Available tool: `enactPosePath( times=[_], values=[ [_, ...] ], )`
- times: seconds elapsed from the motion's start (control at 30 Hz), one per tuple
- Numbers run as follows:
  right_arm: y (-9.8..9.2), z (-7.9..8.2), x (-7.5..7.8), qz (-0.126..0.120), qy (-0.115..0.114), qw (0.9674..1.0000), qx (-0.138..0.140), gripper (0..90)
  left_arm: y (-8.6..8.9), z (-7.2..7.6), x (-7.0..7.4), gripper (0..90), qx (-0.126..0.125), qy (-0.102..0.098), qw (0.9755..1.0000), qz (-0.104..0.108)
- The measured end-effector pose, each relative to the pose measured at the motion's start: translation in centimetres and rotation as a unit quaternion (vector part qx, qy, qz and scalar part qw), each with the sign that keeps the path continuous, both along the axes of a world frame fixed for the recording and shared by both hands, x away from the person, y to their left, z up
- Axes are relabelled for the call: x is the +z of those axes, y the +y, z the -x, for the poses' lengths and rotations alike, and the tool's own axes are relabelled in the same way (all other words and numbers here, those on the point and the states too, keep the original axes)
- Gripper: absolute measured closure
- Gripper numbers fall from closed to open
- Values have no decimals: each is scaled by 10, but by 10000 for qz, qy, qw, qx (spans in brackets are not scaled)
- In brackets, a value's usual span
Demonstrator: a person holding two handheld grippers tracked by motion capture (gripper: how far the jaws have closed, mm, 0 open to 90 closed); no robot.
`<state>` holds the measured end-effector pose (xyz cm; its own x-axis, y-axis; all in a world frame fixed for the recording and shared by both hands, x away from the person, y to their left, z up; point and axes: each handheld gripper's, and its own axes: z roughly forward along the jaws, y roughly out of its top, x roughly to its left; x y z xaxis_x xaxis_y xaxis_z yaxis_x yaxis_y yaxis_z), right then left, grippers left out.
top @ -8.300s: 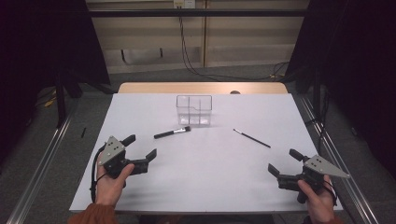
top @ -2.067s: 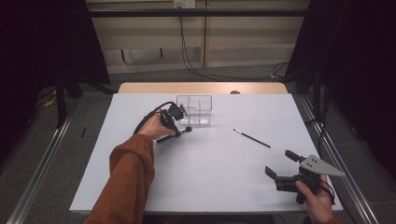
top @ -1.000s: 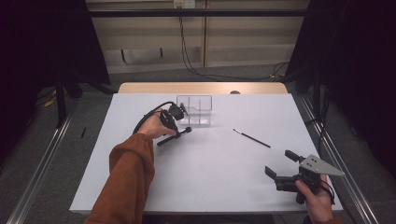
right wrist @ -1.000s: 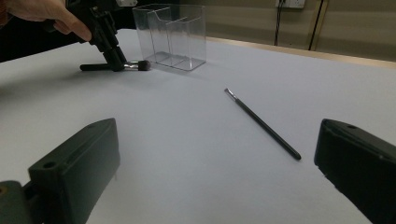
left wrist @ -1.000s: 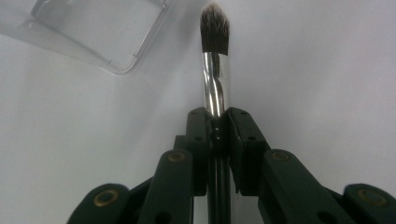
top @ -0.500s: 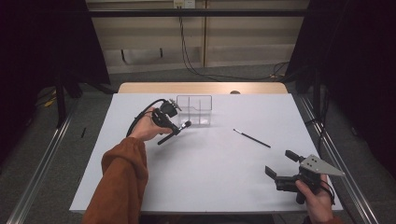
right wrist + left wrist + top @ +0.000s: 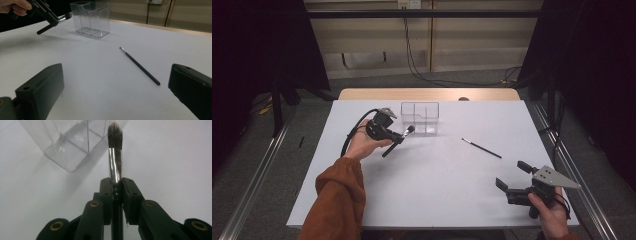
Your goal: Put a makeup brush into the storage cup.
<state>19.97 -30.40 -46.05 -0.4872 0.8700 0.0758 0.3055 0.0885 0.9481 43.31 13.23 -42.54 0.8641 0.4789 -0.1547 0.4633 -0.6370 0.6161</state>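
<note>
A light, stiff brush (image 7: pixel 115 167) is clamped at the ferrule by the left hand-held gripper (image 7: pixel 117 185), raised beside the organizer (image 7: pixel 420 117). The right hand-held gripper (image 7: pixel 517 181) is held wide open, empty, above the tabletop (image 7: pixel 437 190).

Two brushes are showing: one thick makeup brush (image 7: pixel 398 141) with a bushy tip, and one thin black brush (image 7: pixel 481 148) lying on the desk (image 7: pixel 442 190). One clear organizer box (image 7: pixel 420 117) is standing there. Two grippers are showing, the left gripper (image 7: pixel 393 135) and the right gripper (image 7: pixel 512 176).
</note>
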Motion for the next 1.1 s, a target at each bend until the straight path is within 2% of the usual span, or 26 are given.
enactPosePath(
  times=[0.03, 0.1, 0.2, 0.27, 0.53, 0.63, 0.67, 0.8, 0.9, 1.1],
  values=[
    [0, 0, 0, -5, -6, 10000, -5, 0, 3, 2, 1, 791, 39, -30, 9999, 100],
    [0, 0, 0, 15, -11, 10000, 4, 0, 4, 2, 1, 791, 54, -57, 9999, 126],
    [0, 0, 0, 0, -18, 10000, -2, 0, 6, 4, 2, 790, 142, -85, 9994, 306],
    [0, 0, 0, -6, -12, 10000, -5, 0, 6, 5, 3, 791, 189, -100, 9988, 448],
    [0, 0, 0, 12, -16, 10000, 2, 0, 4, 12, 7, 790, 293, -342, 9959, 787],
    [0, 0, 0, 6, -19, 10000, 0, 0, 3, 14, 8, 791, 418, -492, 9933, 954],
    [0, 0, 0, 8, -17, 10000, 3, 0, 3, 15, 9, 790, 445, -562, 9930, 938],
    [0, 0, 0, 6, -19, 10000, -1, 0, 4, 16, 11, 790, 596, -640, 9901, 1094],
    [0, 0, 0, 9, -24, 10000, 3, 0, 6, 18, 12, 790, 694, -691, 9871, 1263],
    [0, 0, 0, 6, -17, 10000, 12, 0, 7, 22, 10, 790, 772, -958, 9808, 1513]
  ],
)
